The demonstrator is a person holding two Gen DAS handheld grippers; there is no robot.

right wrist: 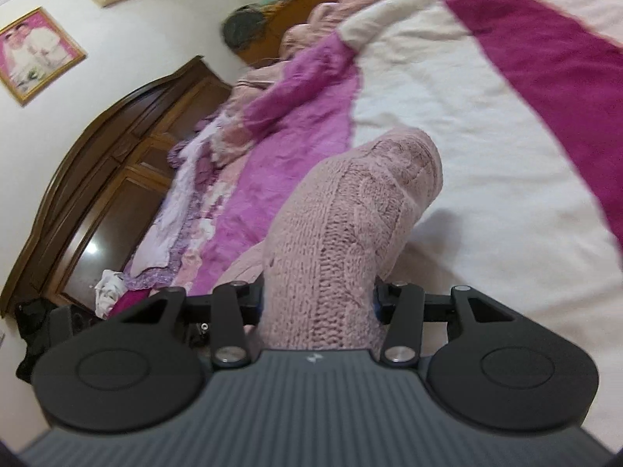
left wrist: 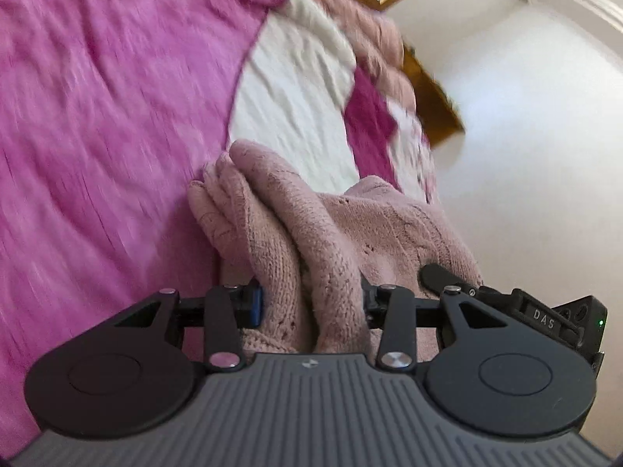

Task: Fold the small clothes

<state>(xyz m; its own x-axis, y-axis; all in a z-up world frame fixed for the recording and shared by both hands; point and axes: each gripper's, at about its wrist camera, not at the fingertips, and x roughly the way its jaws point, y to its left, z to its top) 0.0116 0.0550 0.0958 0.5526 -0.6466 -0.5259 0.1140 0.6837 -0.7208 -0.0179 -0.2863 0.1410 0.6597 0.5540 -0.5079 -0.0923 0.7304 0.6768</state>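
Knit garment (right wrist: 350, 233) hangs over the bedspread (right wrist: 486, 136), headboard (right wrist: 97, 179) behind.

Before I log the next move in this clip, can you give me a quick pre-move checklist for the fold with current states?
1. Left gripper clamped on the pink knit garment: ok.
2. Right gripper clamped on the same knit: ok.
3. Gripped fabric lifted off the bedspread: ok.
4. Garment lying flat and unbunched: not ok, it is bunched in both grips.
5. Which garment edges are held: cannot tell.
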